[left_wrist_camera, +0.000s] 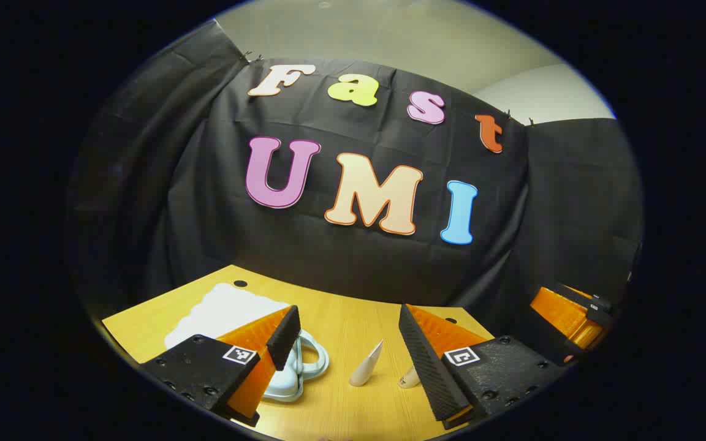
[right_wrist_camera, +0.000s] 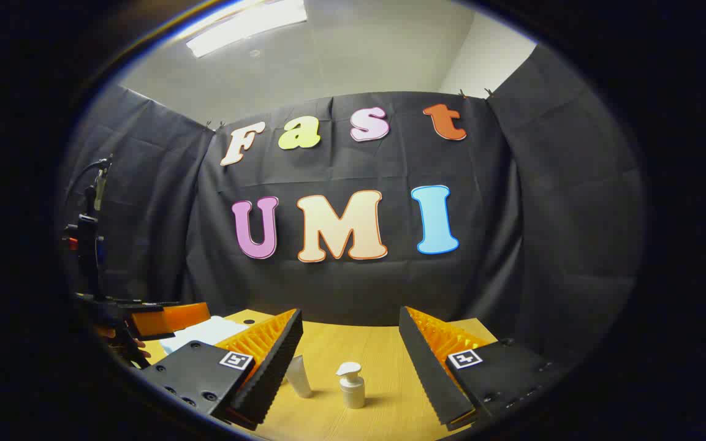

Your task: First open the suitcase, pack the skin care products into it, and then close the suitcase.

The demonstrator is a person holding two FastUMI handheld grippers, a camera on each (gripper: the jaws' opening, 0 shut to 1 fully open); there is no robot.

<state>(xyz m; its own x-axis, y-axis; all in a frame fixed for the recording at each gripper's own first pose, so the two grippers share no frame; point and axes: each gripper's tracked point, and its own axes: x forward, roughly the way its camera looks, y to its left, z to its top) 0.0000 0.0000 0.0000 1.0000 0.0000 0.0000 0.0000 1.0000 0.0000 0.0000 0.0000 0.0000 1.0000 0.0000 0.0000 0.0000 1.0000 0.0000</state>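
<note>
In the left gripper view we see the left gripper [left_wrist_camera: 348,343] wide open w/ nothing held, above the wooden table [left_wrist_camera: 341,318]; a pale suitcase [left_wrist_camera: 295,367] lies beside its left finger, a white tube [left_wrist_camera: 366,364] between fingers. In the right gripper view the right gripper [right_wrist_camera: 348,349] is also spread and empty, a pump bottle [right_wrist_camera: 351,384] standing upright between fingers, a second tube [right_wrist_camera: 299,376] near it.

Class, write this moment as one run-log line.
left hand-held gripper: open, empty | right hand-held gripper: open, empty | pump bottle: upright on table | suitcase: shut

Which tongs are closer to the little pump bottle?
Right. The right tongs open straight toward the pump bottle; the left tongs hang off to its left, over the table's far side.
</note>
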